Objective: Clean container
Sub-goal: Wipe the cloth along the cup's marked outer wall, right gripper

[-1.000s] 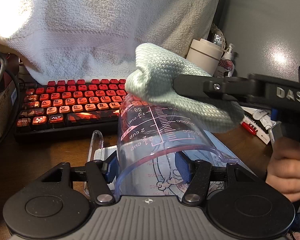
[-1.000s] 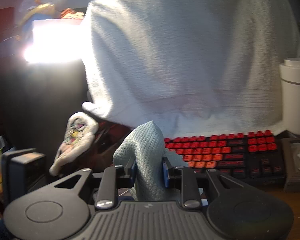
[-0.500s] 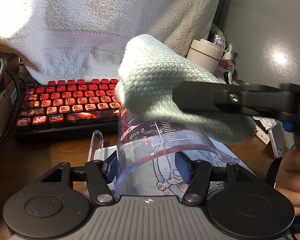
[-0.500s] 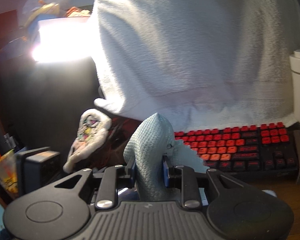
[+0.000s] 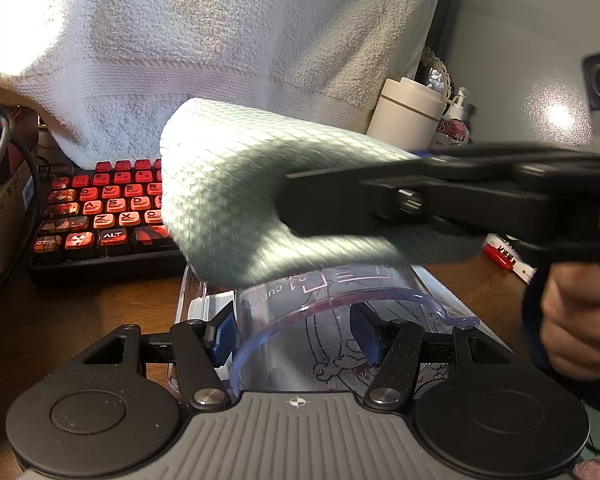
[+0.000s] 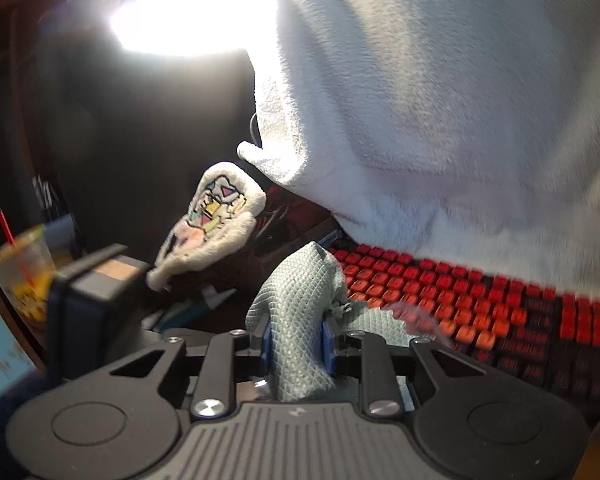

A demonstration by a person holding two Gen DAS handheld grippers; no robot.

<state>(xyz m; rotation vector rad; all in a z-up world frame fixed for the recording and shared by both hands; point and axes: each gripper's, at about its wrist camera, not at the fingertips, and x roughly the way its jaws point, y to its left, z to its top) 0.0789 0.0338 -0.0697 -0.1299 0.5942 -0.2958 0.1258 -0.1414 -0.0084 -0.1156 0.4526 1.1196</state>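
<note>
Lying on its side above the tabletop (image 5: 100, 312), the clear measuring cup (image 5: 332, 320) is pinched across its rim by the left gripper (image 5: 296, 338), long axis running away toward the red keyboard (image 5: 100, 216), mouth nearest. The right gripper (image 6: 296, 346) clamps a grey-green cloth (image 5: 236, 200) draped over the cup's upper wall.

The cloth (image 5: 236, 200) hides the measuring cup's (image 5: 324, 320) upper part. The keyboard (image 6: 480, 312) is blurred, its far rows hidden under the towel (image 6: 440, 100).
</note>
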